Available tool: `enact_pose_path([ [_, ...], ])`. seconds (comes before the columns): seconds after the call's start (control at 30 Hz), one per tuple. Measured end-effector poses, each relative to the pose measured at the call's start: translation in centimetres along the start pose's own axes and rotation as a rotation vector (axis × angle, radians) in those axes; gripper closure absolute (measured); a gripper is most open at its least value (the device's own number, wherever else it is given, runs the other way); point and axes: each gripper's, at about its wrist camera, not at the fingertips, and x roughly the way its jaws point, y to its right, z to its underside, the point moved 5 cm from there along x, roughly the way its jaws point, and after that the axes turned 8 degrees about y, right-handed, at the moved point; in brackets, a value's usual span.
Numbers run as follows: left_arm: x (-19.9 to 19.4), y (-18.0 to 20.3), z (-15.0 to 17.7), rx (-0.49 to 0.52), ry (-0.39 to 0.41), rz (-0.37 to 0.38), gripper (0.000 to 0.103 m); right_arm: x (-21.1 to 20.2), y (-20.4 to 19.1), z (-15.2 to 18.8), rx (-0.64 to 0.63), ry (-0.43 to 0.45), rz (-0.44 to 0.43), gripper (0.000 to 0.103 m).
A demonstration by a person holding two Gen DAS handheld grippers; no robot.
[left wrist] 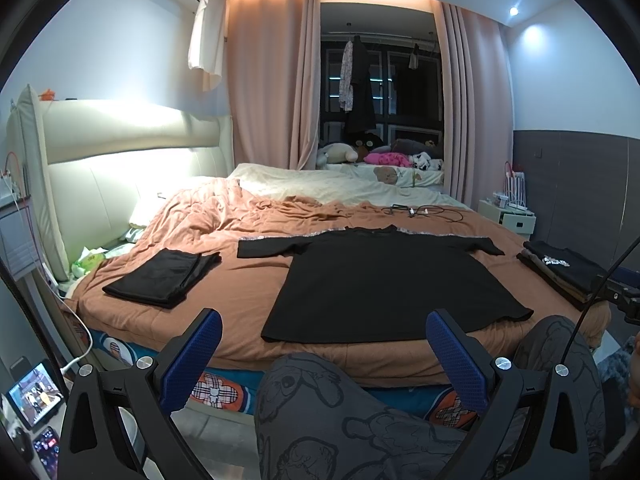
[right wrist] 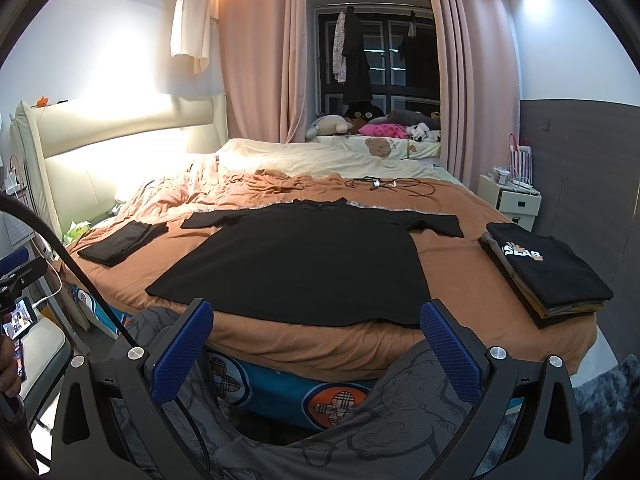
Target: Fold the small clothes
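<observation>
- Both grippers hover near the bed edge, left gripper (left wrist: pixel 324 332) and right gripper (right wrist: pixel 316 324) spread wide, holding nothing.
- Black T-shirt (right wrist: pixel 296 264) lies flat mid-bed on the orange blanket (right wrist: pixel 452 248).
- Best start, I judge: pinch each sleeve (right wrist: pixel 436 225) cleanly, single layer, fold inward evenly.

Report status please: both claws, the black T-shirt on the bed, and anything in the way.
Left claw open, right claw open, both empty. Black T-shirt flat, unfolded on bed. Nothing lies on it.
</observation>
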Motion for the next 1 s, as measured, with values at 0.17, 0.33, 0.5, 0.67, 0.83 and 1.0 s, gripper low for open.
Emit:
enact_pose_path([
  [0.17,0.0,0.0,0.0,0.0,0.0,0.001,0.0,0.0,0.0,0.0,-0.001,-0.001,0.0,0.0],
  [0.33,0.0,0.0,0.0,0.0,0.0,0.0,0.0,0.0,0.0,0.0,0.0,-0.001,0.0,0.0],
  [0.5,0.3,0.1,-0.1,-0.003,-0.01,0.003,0.0,0.7,0.1,-0.5,0.001,-0.01,0.003,0.0],
  [0.67,1.7,-0.4,-0.9,-0.012,-0.018,-0.001,0.0,2.7,0.0,-1.1,0.003,-0.02,0.001,0.0],
  [0.83,4.6,-1.5,-1.7,0.0,-0.035,-0.009,0.0,6.5,-0.2,-1.8,0.015,-0.04,-0.003,0.0],
  [1.0,8.2,-3.8,-2.0,-0.021,-0.066,-0.034,0.0,10.5,-0.7,-2.7,0.007,-0.064,0.002,0.0],
])
